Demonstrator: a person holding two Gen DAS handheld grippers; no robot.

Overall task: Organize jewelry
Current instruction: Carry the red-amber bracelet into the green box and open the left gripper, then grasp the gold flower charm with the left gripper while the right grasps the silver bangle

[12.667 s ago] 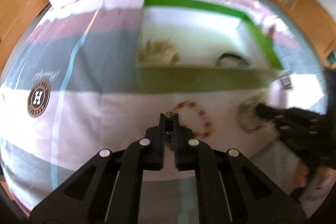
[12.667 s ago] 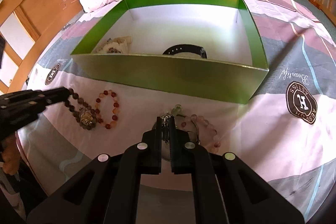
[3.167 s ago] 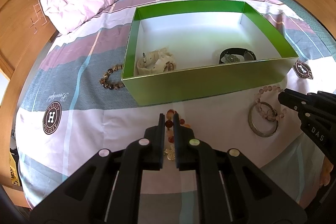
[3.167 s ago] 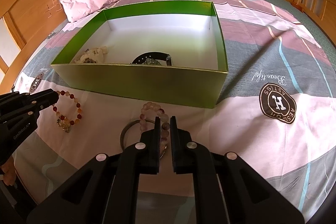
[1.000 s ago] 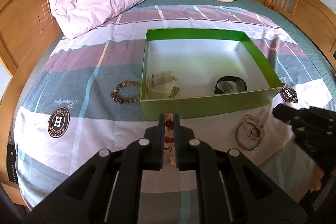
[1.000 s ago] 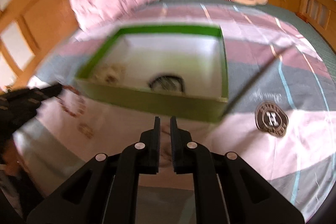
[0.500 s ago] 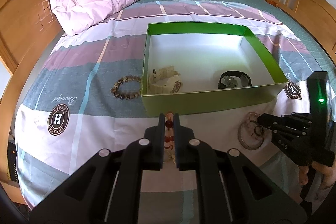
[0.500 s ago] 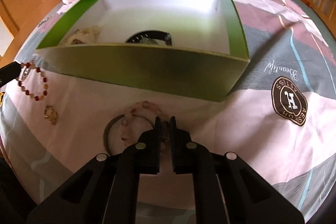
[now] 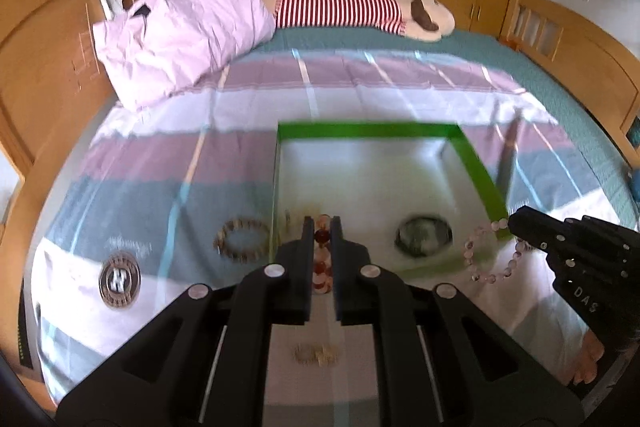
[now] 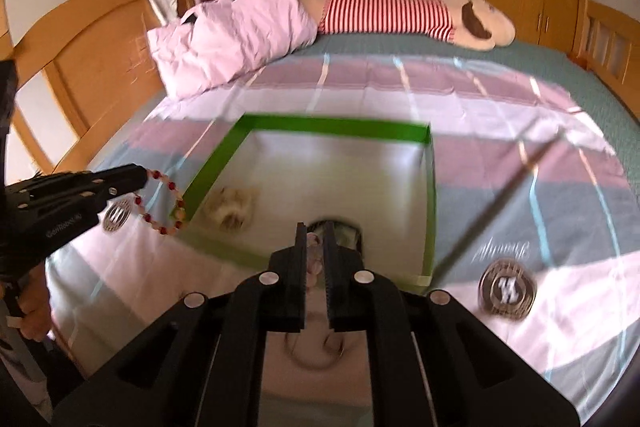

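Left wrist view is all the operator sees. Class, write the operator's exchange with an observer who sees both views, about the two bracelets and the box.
Operator: Does the red bracelet hang free?
Observer: Yes, it dangles as a full loop from the left tongs, above the sheet.
Operator: Do the right tongs hold more than the pink bracelet?
Observer: No. A bangle lies on the sheet beneath them, apparently not gripped.
Operator: What do my tongs hide in the box?
Observer: A pale bundle in its near left corner.
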